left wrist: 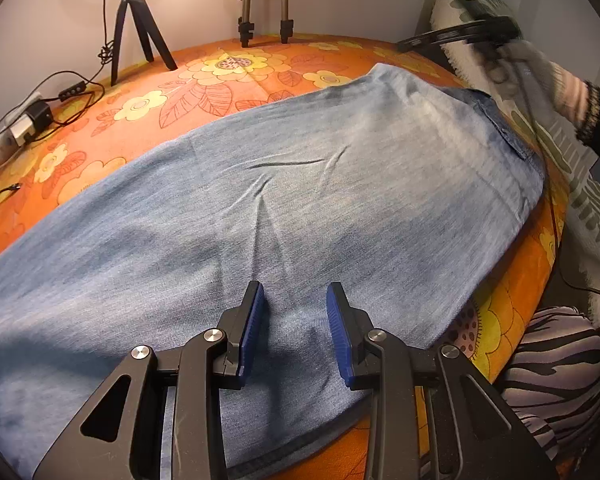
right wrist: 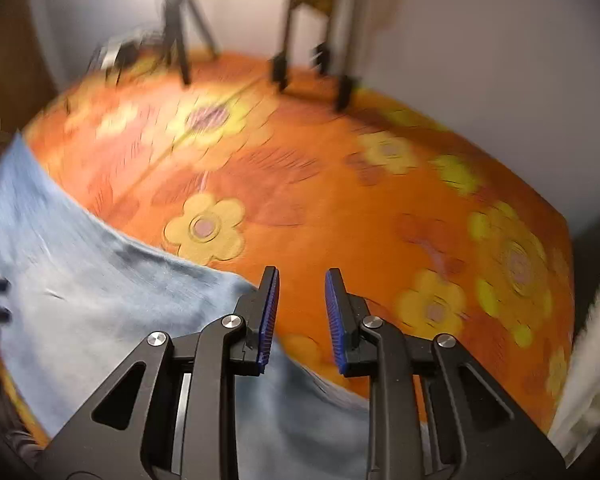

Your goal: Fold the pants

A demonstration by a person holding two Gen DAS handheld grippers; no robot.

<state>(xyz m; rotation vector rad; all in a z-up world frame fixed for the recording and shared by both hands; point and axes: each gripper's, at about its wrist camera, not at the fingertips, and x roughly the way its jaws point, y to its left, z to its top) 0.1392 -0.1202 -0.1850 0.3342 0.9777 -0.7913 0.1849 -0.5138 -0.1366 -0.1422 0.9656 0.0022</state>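
Observation:
Light blue jeans lie spread flat across a table covered in an orange flowered cloth. Their darker waistband is at the right end. My left gripper hovers over the near part of the denim with its blue pads apart and nothing between them. In the right wrist view, which is blurred, my right gripper stands open above the edge of the jeans. Only orange cloth shows in its gap. A sleeved hand with a black device shows blurred at the upper right of the left wrist view.
A small black tripod and a larger metal tripod stand at the far edge against the wall. A power adapter with cables lies at the far left. A patterned cushion and zebra-striped fabric border the right side.

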